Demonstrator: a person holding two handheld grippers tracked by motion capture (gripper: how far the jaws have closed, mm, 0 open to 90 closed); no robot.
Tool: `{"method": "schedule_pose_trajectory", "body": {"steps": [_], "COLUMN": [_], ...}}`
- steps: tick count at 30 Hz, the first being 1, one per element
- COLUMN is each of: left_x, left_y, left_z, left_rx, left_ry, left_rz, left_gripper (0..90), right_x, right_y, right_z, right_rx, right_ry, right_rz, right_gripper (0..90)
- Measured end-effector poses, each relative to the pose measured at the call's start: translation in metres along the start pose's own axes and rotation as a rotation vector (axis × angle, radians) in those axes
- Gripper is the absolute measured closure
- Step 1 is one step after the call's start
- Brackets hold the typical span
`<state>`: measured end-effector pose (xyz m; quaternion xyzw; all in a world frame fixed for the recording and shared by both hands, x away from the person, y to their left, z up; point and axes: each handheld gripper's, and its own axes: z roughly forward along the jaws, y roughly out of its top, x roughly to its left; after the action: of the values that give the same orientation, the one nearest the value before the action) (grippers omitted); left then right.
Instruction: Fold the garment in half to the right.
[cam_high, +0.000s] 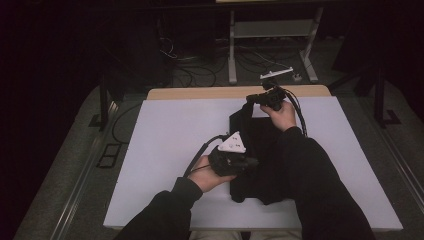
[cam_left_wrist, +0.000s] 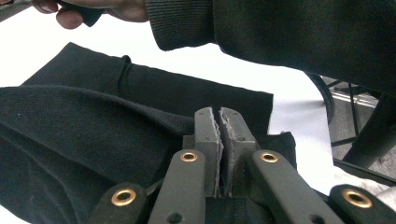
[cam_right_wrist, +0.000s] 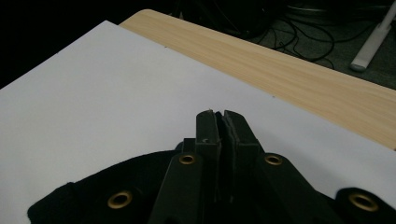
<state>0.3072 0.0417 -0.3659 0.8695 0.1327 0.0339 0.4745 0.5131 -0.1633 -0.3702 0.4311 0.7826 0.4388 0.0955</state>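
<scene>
High view: a black garment (cam_high: 260, 160) is seen lying on the white table (cam_high: 165, 145), its long axis running from the near edge toward the far edge. The left hand-held gripper (cam_high: 252, 161) is placed at the garment's near-left side; the right hand-held gripper (cam_high: 250, 99) is placed at its far end. Both jaw pairs are closed. Black cloth appears to be pinched at each, though the contact itself cannot be confirmed in the gripper views. Neither hand is judged nearer; each is already at the cloth.
</scene>
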Motion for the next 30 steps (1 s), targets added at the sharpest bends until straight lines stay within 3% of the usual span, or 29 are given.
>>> {"method": "schedule_pose_trajectory", "body": {"steps": [13, 30], "left_x": [-0.007, -0.013], "left_y": [0.011, 0.019], "left_z": [0.021, 0.049], "left_rx": [0.002, 0.003], "left_ry": [-0.037, -0.077], "left_rz": [0.026, 0.029], "left_gripper": [84.9, 85.0], "right_x": [-0.015, -0.037], "right_y": [-0.01, -0.025], "right_z": [-0.011, -0.027], "right_rx": [-0.01, -0.022], "right_ry": [-0.016, -0.039], "right_rz": [0.027, 0.072], "right_gripper": [83.8, 83.8]}}
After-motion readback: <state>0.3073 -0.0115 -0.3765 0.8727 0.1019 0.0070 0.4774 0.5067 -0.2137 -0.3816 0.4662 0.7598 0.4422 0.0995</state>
